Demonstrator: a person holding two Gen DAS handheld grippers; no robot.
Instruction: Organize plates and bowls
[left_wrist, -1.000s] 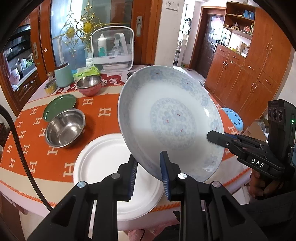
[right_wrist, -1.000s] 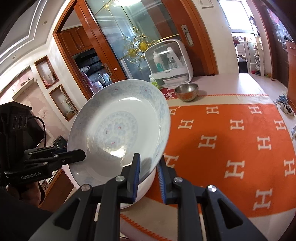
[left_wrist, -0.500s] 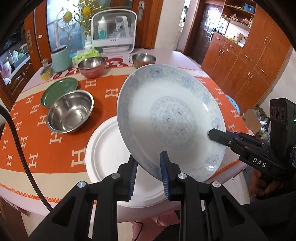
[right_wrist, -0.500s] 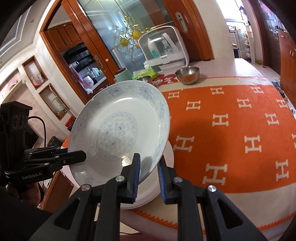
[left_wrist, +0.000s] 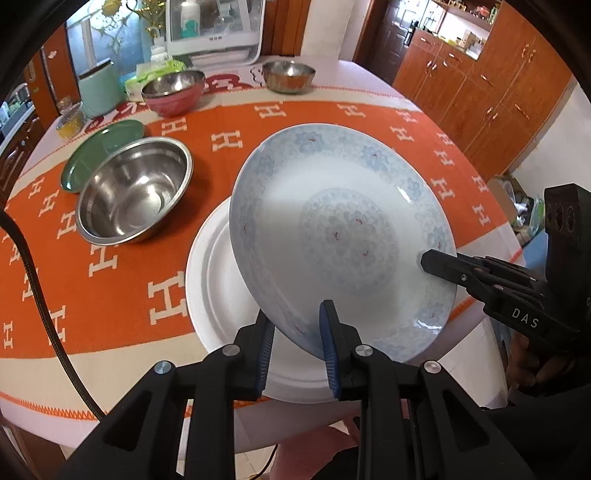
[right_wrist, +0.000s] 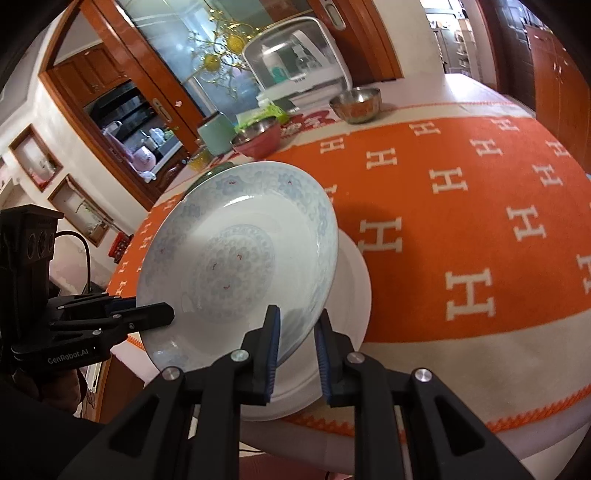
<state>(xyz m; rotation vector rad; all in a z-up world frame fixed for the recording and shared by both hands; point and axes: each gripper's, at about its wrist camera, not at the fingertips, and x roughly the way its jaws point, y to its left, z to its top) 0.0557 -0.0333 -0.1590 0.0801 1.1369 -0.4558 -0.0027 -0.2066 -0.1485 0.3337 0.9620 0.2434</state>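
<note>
Hand-held grippers (left_wrist: 297, 343) (right_wrist: 297, 345) (both) gripping plate (left_wrist: 343, 236)

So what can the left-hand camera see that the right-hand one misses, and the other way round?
Only the left wrist view shows the big empty steel bowl and most of the green plate behind it. Only the right wrist view shows the kitchen doorway. Both show the blue-patterned plate held tilted by the left gripper and right gripper above the white plate, plus the red bowl.
</note>
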